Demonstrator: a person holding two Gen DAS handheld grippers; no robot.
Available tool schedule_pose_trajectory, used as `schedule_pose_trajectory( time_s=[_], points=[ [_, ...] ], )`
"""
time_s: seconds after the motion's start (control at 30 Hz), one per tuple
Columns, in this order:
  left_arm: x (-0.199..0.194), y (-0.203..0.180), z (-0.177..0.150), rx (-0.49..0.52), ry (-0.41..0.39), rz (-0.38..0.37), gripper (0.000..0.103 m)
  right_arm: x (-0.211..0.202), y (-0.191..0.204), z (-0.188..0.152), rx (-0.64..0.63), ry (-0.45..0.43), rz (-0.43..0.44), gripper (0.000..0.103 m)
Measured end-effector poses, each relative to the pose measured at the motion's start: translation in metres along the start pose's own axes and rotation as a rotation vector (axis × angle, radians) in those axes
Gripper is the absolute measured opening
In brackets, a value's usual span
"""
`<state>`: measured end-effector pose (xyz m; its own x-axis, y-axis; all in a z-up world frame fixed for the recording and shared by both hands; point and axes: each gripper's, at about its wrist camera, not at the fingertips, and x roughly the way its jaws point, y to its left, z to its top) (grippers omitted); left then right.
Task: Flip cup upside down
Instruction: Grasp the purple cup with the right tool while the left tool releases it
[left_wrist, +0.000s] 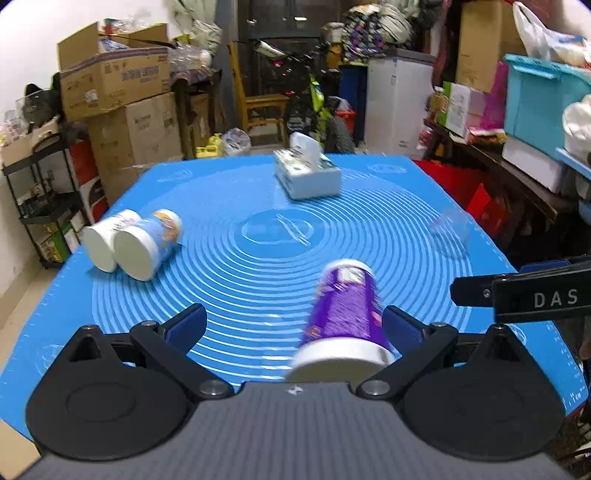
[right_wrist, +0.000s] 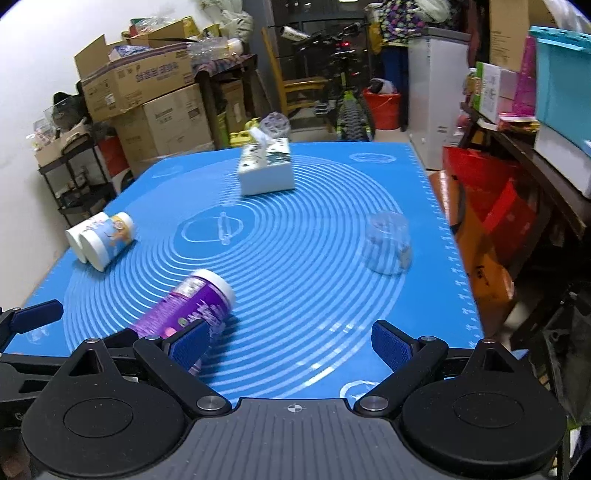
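The left gripper (left_wrist: 295, 325) has its jaws wide apart; a purple cup (left_wrist: 341, 317) lies on its side between them, wide white mouth toward the camera, resting against or just beside the right-hand pad, though blur hides whether they touch; the left-hand pad stands well clear of it. The right gripper (right_wrist: 291, 343) is also spread wide and holds nothing; in its view the purple cup (right_wrist: 192, 302) lies just beyond its left pad. Everything rests on a blue mat (left_wrist: 258, 280) printed with white rings; two white and blue cups (left_wrist: 133, 240) lie on their sides touching each other near the left edge; a tissue box (left_wrist: 306, 173) sits toward the far side; a clear glass (right_wrist: 388, 243) sits near the right edge. Behind the mat are stacked cardboard boxes (left_wrist: 118, 92), a wooden chair (left_wrist: 258, 99) and a bicycle (left_wrist: 317, 96).
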<state>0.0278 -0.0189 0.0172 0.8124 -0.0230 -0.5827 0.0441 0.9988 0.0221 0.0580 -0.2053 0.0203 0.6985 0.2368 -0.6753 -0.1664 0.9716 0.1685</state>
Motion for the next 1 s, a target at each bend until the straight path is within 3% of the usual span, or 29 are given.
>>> schedule_pose_trajectory(
  time_s=[0.2,0.4,0.73,0.8,0.87,1.0],
  points=[
    [0.009,0.037,0.012,-0.059,0.007,0.079,0.103,0.015,0.016,0.024,0.016,0.089,0.094,0.095],
    [0.034,0.059,0.014,-0.018,0.02,0.164,0.103,0.052,0.037,0.04,0.104,0.237,0.185,0.095],
    [0.053,0.08,0.005,-0.006,0.078,0.181,0.103,0.113,0.063,0.043,0.143,0.395,0.146,0.094],
    [0.055,0.083,0.004,-0.01,0.085,0.178,0.103,0.124,0.063,0.042,0.156,0.43,0.147,0.09],
    [0.055,0.085,0.004,-0.018,0.088,0.174,0.103,0.132,0.064,0.039,0.157,0.473,0.145,0.078],
    [0.055,0.085,0.006,-0.014,0.089,0.165,0.103,0.13,0.065,0.037,0.163,0.465,0.171,0.075]
  ],
)
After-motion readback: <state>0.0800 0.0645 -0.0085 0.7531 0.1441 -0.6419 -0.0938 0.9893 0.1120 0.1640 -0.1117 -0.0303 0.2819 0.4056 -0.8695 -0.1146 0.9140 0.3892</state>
